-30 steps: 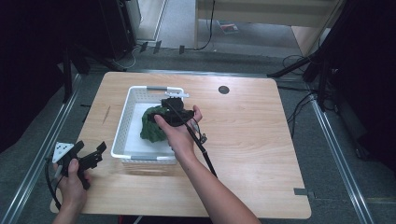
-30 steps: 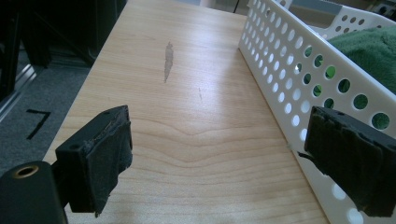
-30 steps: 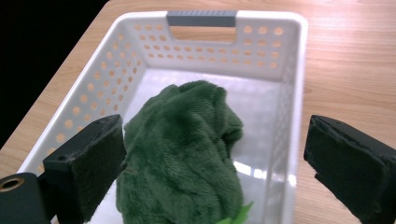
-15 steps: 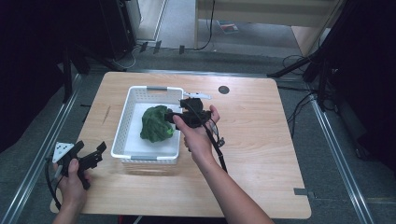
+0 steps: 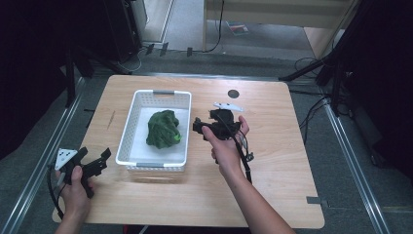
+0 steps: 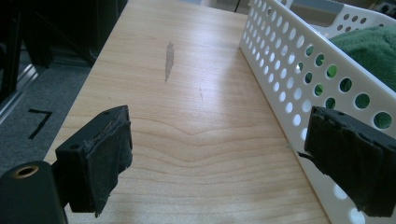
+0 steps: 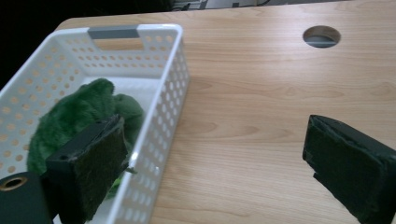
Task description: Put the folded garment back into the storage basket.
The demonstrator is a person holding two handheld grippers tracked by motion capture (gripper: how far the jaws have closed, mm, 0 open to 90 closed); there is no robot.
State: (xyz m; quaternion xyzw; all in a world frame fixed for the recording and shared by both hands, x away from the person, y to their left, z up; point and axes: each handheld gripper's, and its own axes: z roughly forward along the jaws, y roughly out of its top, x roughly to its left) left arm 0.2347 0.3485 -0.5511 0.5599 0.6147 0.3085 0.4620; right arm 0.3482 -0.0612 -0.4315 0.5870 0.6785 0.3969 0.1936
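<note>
Cloth (image 5: 164,128), green and plush, lies bunched in the middle of the white perforated basket (image 5: 127,127), which stands on the left half of the wooden table (image 5: 277,131). Judging from how things lie, the placing step looks done: the cloth sits wholly inside the basket walls and neither tool touches it.

The right tool (image 5: 210,127) hangs over the bare table just beside the basket's right wall, held in the person's right hand (image 5: 225,145). In the right gripper view its two black padded jaws stand spread wide, with nothing between them; one jaw overlaps the basket rim (image 7: 164,100) in that picture, and the green cloth (image 7: 74,122) shows behind it, but whether the jaw grazes the wall I cannot tell. The table's round cable hole (image 7: 321,36) lies farther off.

The left tool (image 5: 89,166) sits near the table's front left corner, just beside the basket's near left corner, gripped by the left hand (image 5: 75,187). The left gripper view shows its jaws spread wide too, holding nothing, with wood grain between them and the basket's perforated side (image 6: 299,70) running close along one jaw.

If more work follows, I judge the next move to be a retreat of the right tool to a rest spot well apart from the basket, or, should the cloth need settling, a dip back over the rim with jaws kept apart until they straddle a fold.
</note>
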